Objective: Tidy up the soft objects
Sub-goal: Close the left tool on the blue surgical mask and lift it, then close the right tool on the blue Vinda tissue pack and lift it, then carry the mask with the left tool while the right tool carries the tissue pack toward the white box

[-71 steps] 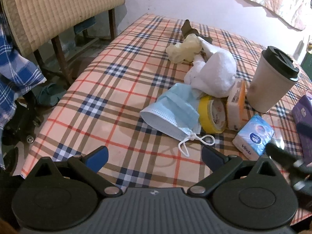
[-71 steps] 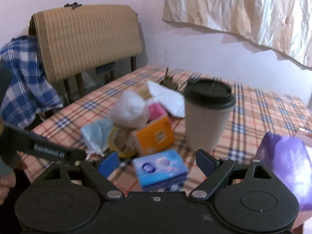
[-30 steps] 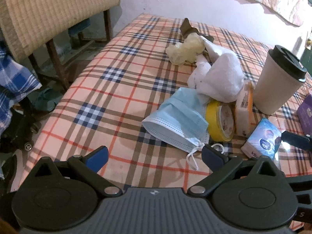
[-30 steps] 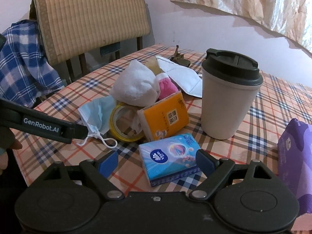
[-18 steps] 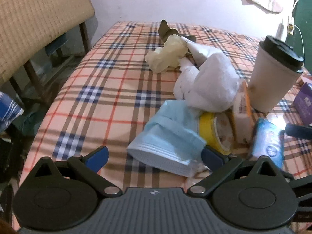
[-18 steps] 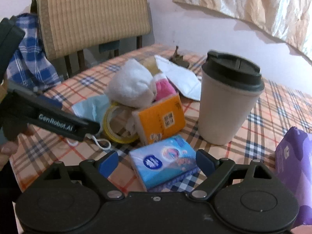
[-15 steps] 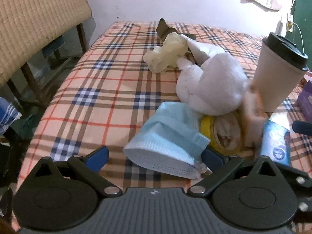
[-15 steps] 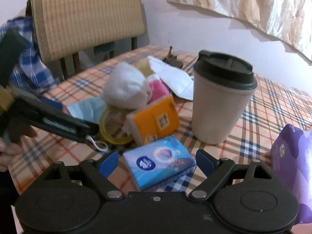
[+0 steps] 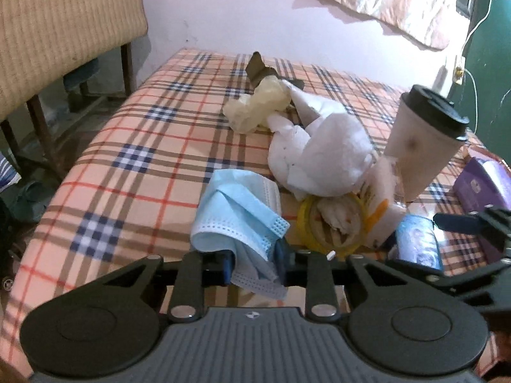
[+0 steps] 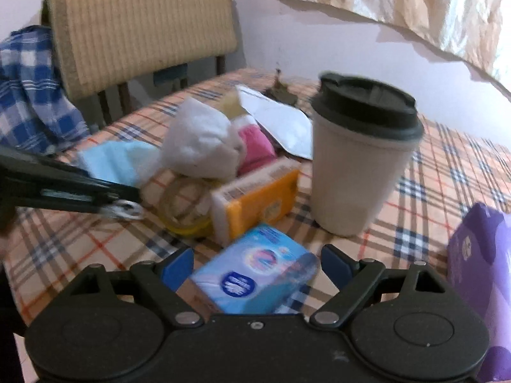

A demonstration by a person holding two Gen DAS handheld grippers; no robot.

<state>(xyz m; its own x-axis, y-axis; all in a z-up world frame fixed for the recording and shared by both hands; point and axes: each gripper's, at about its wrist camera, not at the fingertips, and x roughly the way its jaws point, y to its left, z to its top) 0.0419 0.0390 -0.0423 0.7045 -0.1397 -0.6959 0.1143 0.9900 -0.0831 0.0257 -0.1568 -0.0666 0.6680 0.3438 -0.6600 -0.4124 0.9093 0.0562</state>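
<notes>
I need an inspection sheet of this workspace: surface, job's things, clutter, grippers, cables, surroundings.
Surface: table under a plaid cloth.
Job's things: blue face mask, white cloth bundle, pale yellow soft lump, pink soft item.
Clutter: lidded cup, yellow tape roll, orange tissue pack, blue tissue pack, purple pack.
Grippers: left gripper closing on the mask's near edge; right gripper open around the blue pack.
Cables: white cable on the wall.
Surroundings: chair, blue checked cloth.

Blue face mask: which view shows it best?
Left wrist view: the blue face mask fills the centre, its near edge bunched between the closing left gripper fingers. Right wrist view shows only a blurred patch behind that gripper's fingers.
</notes>
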